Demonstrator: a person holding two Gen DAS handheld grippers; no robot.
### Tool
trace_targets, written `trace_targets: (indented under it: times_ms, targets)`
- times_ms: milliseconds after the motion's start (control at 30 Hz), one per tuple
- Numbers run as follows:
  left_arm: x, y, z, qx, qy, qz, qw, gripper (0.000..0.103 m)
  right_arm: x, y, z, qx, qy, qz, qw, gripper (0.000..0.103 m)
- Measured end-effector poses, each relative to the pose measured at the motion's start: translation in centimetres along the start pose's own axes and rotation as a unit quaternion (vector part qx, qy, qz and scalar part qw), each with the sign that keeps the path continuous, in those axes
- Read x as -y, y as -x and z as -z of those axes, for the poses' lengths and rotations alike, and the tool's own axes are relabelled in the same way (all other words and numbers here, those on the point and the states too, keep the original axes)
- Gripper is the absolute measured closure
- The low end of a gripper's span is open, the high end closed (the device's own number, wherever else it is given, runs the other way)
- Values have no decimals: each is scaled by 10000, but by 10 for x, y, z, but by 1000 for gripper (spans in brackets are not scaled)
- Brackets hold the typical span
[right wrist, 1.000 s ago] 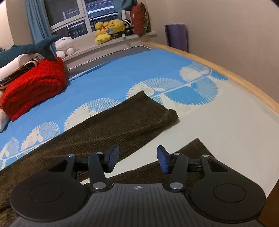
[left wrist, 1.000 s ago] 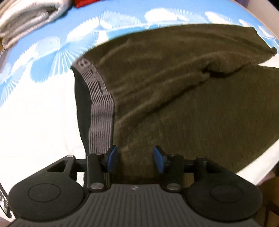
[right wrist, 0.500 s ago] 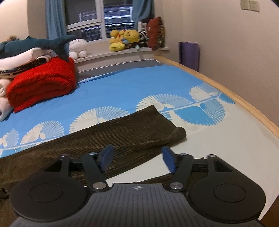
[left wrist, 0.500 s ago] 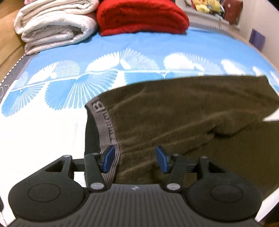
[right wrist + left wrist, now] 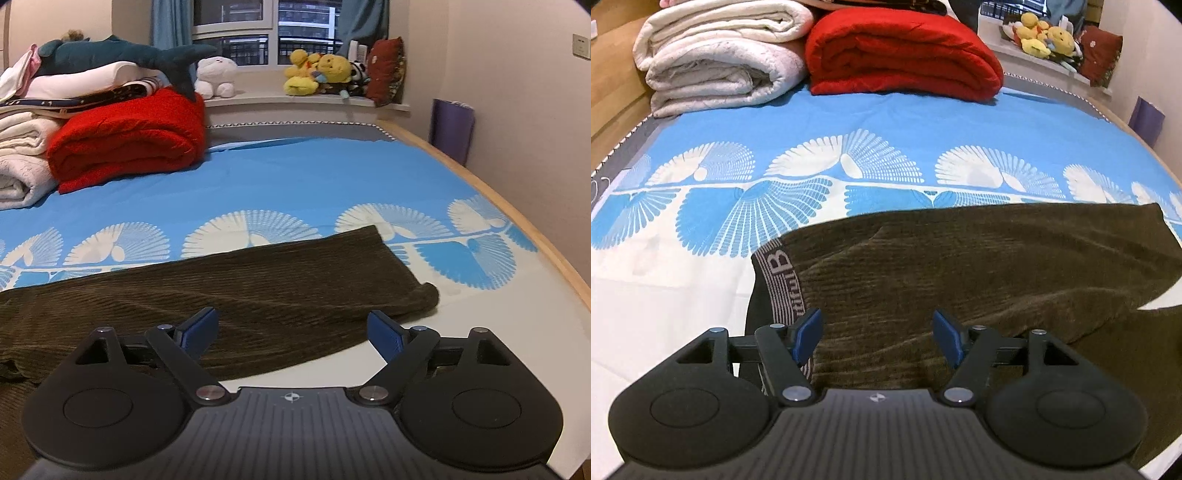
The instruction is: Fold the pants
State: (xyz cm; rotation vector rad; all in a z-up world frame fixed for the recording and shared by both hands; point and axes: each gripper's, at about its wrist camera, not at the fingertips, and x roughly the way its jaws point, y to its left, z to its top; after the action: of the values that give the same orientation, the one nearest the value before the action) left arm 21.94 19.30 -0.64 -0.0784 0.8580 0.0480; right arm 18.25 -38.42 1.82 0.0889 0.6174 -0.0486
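Red blanket [image 5: 905, 55] beside white blanket [image 5: 720, 62] on bed [image 5: 886, 122].

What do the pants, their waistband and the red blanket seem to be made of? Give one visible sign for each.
Pants: likely corduroy or a ribbed knit, matte dark olive; fine parallel ridges run across them.
Waistband: probably woven elastic, grey; striped ribbing and a woven-in letter B.
Red blanket: soft, thick fleece or knit, matte; plump rounded folds, fuzzy surface. The exact fibre is unclear.
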Motion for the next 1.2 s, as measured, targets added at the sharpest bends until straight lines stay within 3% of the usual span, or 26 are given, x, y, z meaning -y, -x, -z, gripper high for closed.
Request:
trace_targets:
  times_ms: [33,100,200,233,267,300,333,367,500,567,633,667,800,833,1033,1100,1133,1200]
  targets:
    - [1,0,-2,43,-12,-13,10000,44,-4,-1,-2,-1,-13,-58,10000,16]
    - [4,0,-7,67,0,-11,10000,87,-13,-5,-7,-21,-14,-145,9999,19]
    - [7,-5,-24,-43,157,33,9999,101,-24,-7,-13,-13,29,-172,9998,28]
    - [8,-9,-36,-157,232,-8,9996,101,-29,-8,-15,-16,28,-181,9998,38]
    - [8,-13,-48,-199,308,-75,9993,101,-32,-8,-17,-13,11,-212,9998,55]
    - [8,-16,-59,-163,408,-124,9990,101,-34,-9,-19,-6,-21,-293,9996,66]
    - [6,-19,-72,-73,541,-125,9984,101,-35,-9,-21,3,-85,-440,9990,88]
    - [5,-22,-83,83,681,-100,9976,101,-34,-10,-23,6,-157,-570,9982,98]
    - [5,-48,-85,754,598,-211,9951,100,-39,-11,-29,11,-346,-666,9972,98]
    - [8,-78,-82,404,361,-259,9982,99,-43,-14,-29,-73,-289,-686,9972,98]
    - [13,-100,-85,404,46,-401,9984,98,-45,-17,-29,-156,-216,-698,9972,97]
    - [13,-109,-88,394,-59,-416,9983,90,-46,-19,-30,-187,-179,-710,9971,97]
    - [8,-142,-98,380,-234,-522,9976,26,-42,-26,-32,-280,-130,-696,9971,97]
    - [6,-153,-99,283,-299,-481,9980,23,-41,-28,-33,-303,-137,-678,9971,97]
    - [4,-207,-91,-535,-673,-80,9963,19,-30,-46,-33,-466,-41,-495,9977,97]
    - [8,-213,-85,-517,-995,-13,9937,21,-28,-51,-33,-525,-35,-452,9976,97]
    - [10,-212,-82,-443,-1152,40,9923,25,-27,-52,-33,-534,-23,-444,9976,97]
    - [11,-209,-82,-407,-1261,339,9906,65,-27,-55,-33,-562,19,-412,9976,97]
